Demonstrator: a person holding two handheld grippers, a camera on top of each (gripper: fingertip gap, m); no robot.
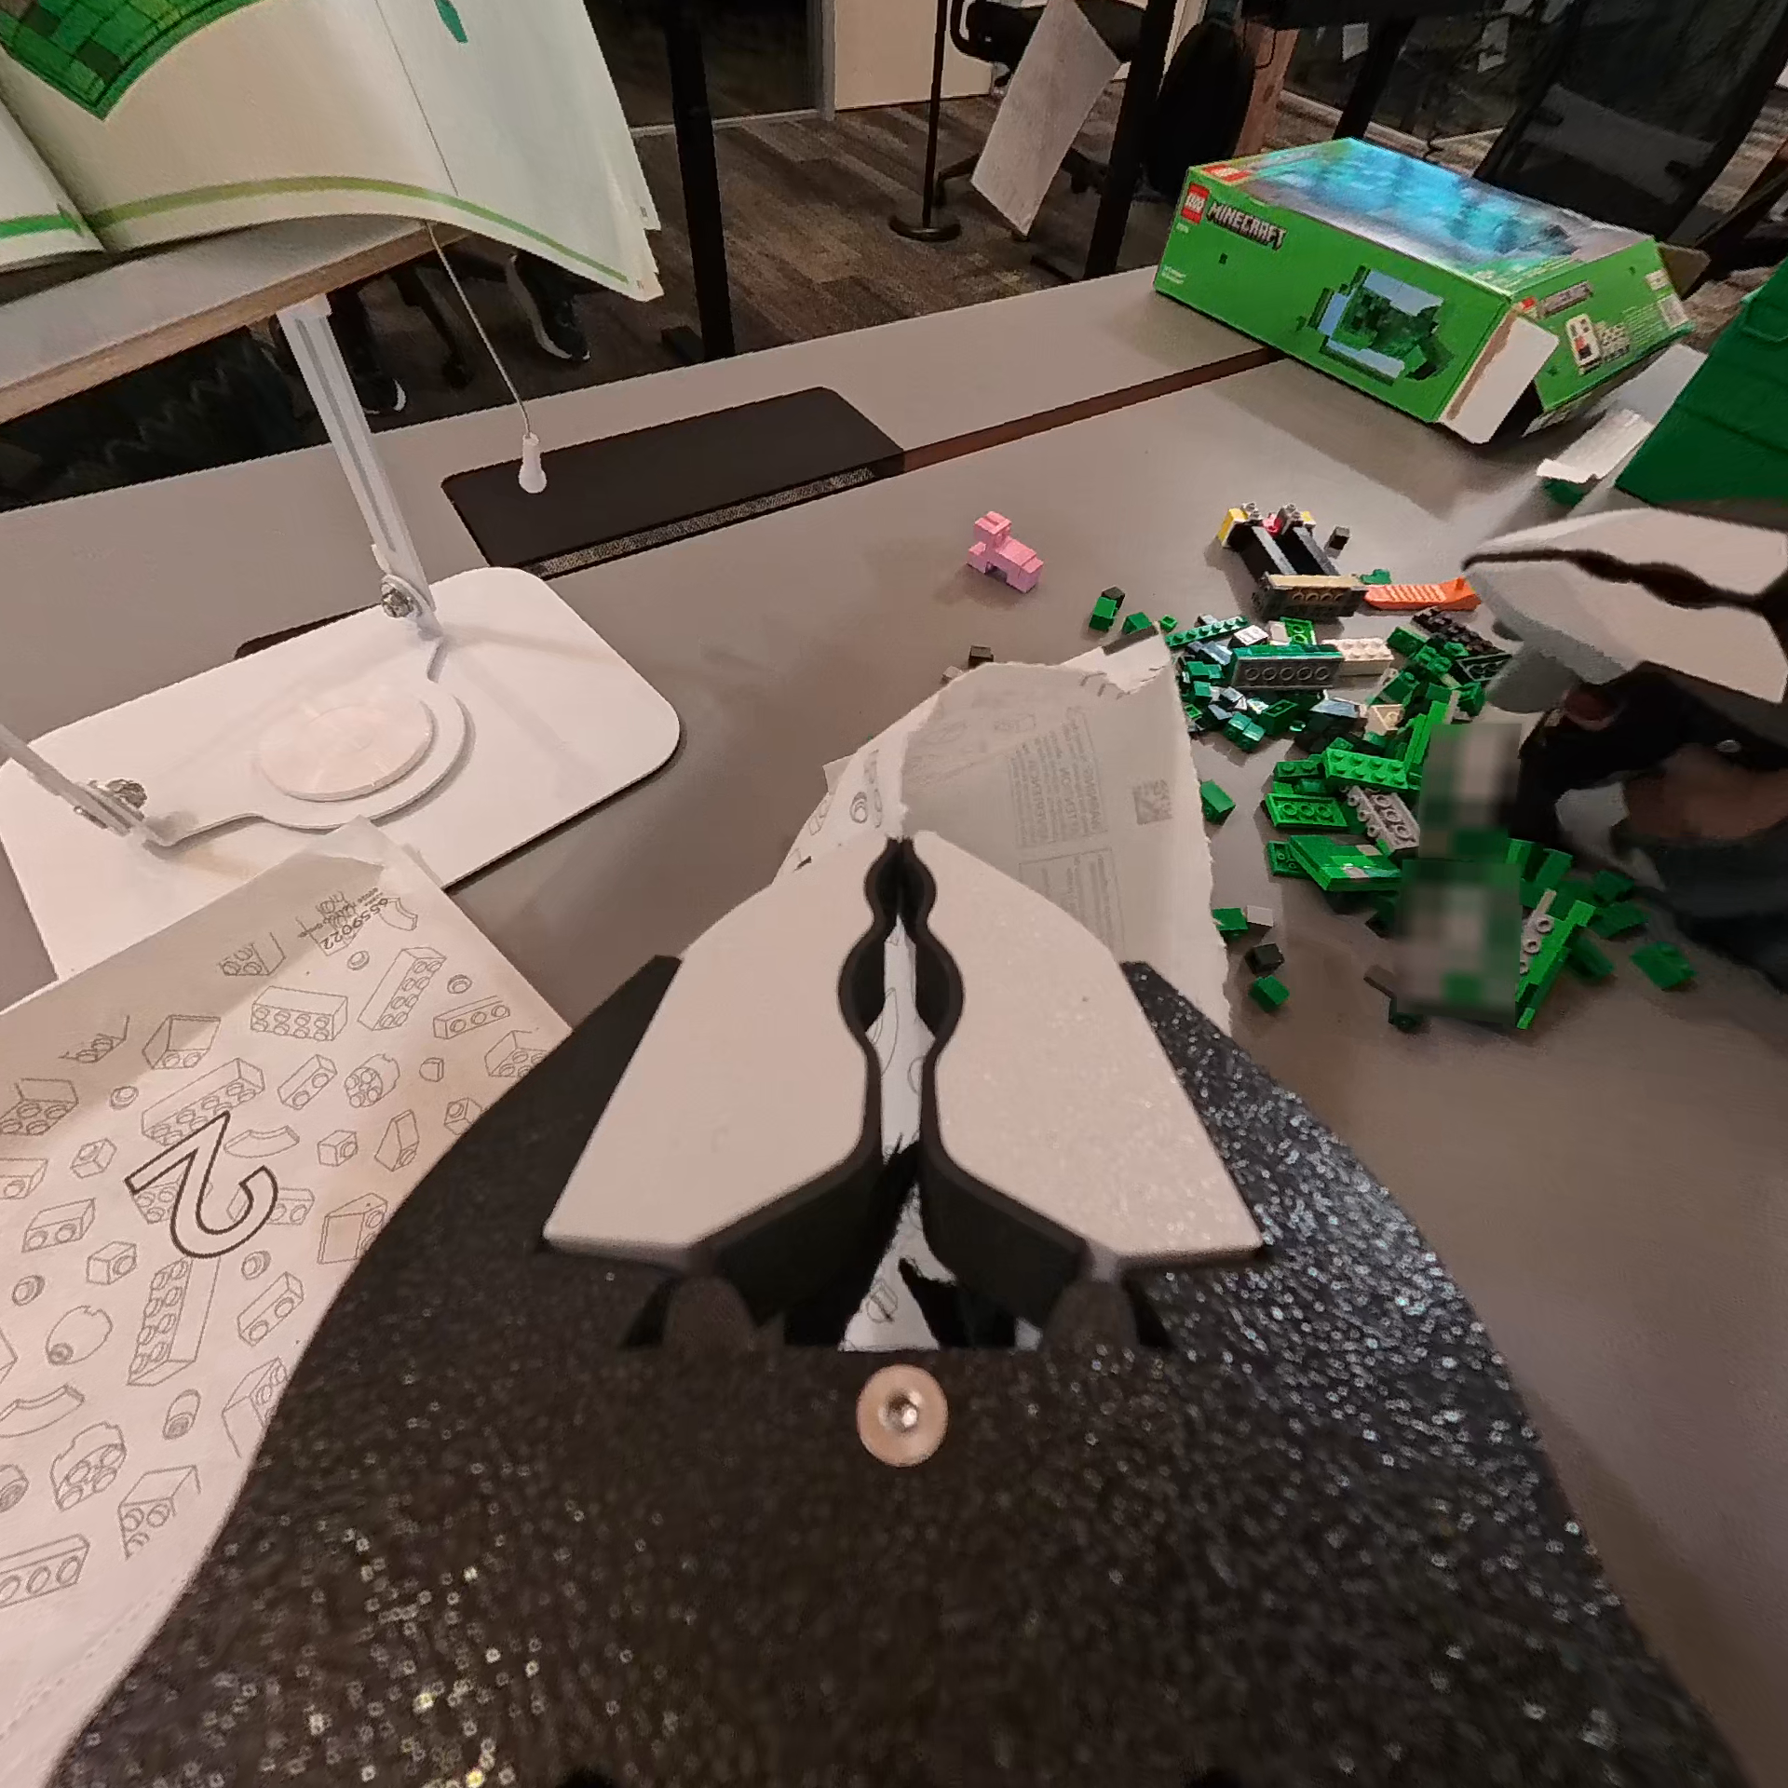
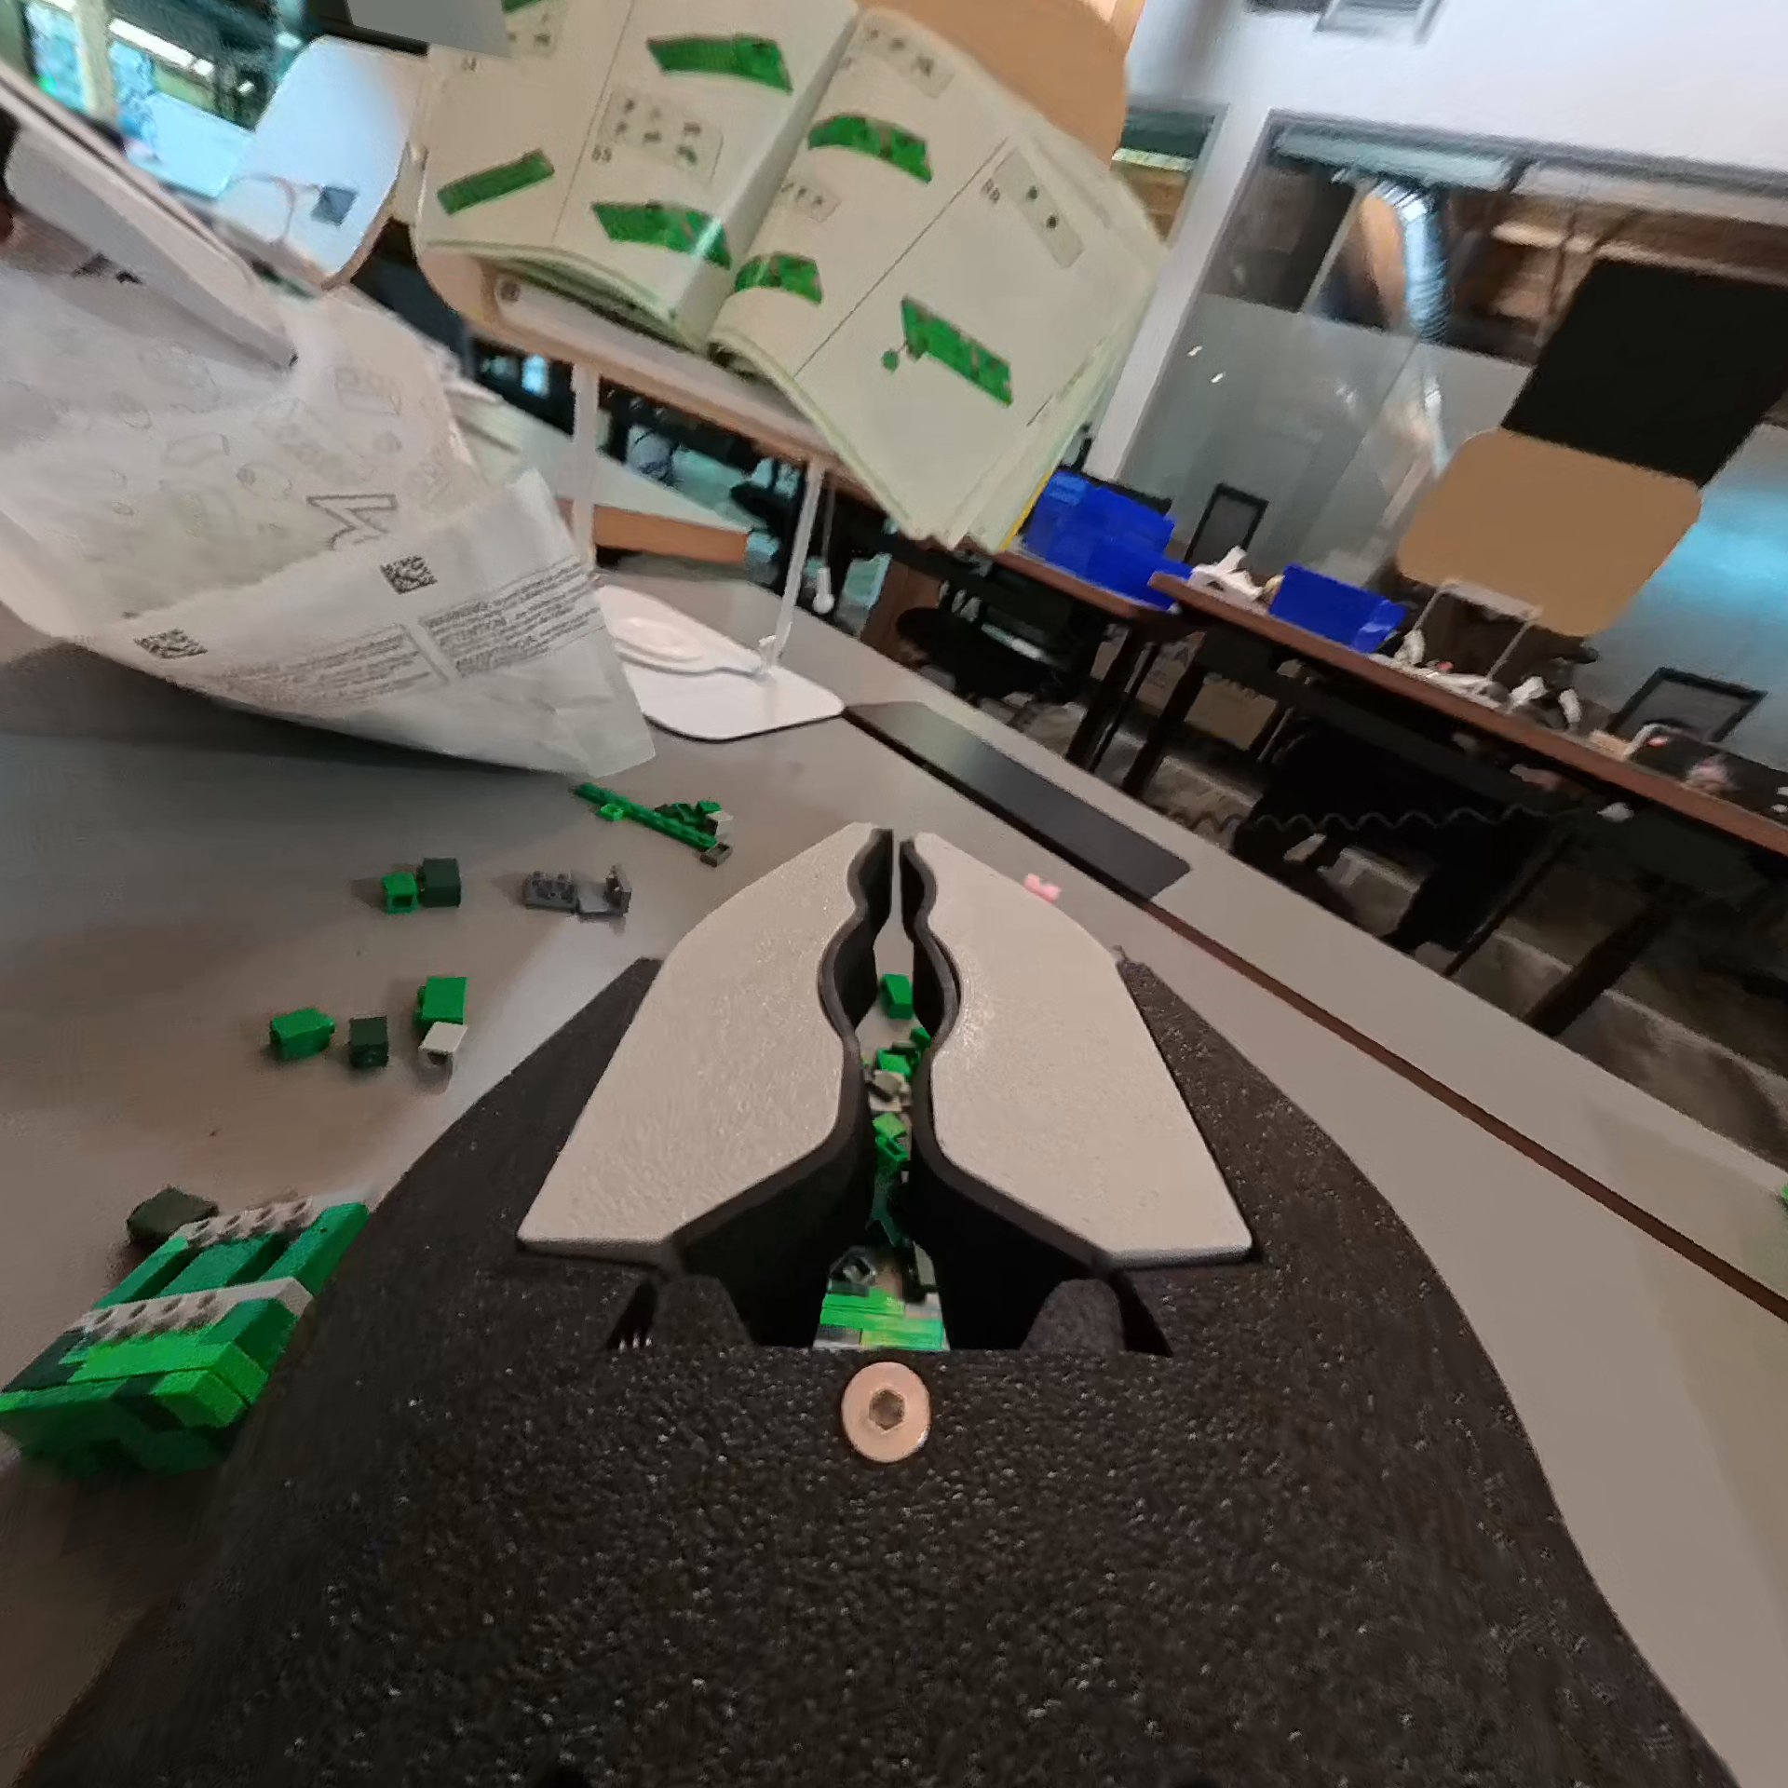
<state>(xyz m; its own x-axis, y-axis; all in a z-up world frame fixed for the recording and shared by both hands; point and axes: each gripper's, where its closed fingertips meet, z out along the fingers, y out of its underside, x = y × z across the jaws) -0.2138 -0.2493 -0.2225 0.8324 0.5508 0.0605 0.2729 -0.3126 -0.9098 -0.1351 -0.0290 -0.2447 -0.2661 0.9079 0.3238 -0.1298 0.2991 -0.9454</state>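
My left gripper (image 1: pixel 902 851) is shut on a torn white paper bag (image 1: pixel 1064 774), whose ragged edge rises beyond the fingertips; paper shows in the gap between the fingers. The bag also shows lifted at the left of the right wrist view (image 2: pixel 368 619). My right gripper (image 2: pixel 895 847) is shut, with nothing seen between its tips, and hovers low over a pile of green and grey bricks (image 1: pixel 1355 774). It also shows at the right edge of the left wrist view (image 1: pixel 1480 566). A partly built green block (image 2: pixel 164 1335) lies left of it, with loose small bricks (image 2: pixel 368 1035) around.
A second printed paper bag (image 1: pixel 242 1161) lies at the left. A white stand (image 1: pixel 339 735) holds an open instruction booklet (image 2: pixel 774 242) overhead. A green set box (image 1: pixel 1403 281), a pink figure (image 1: pixel 1006 553), an orange tool (image 1: pixel 1417 592) and a black build (image 1: pixel 1287 561) sit farther back. About 25 centimeters separates my left fingertips from my right. The left gripper is farther from the pink figure (image 1: pixel 1006 553), some 30 centimeters, than the right, some 20 centimeters.
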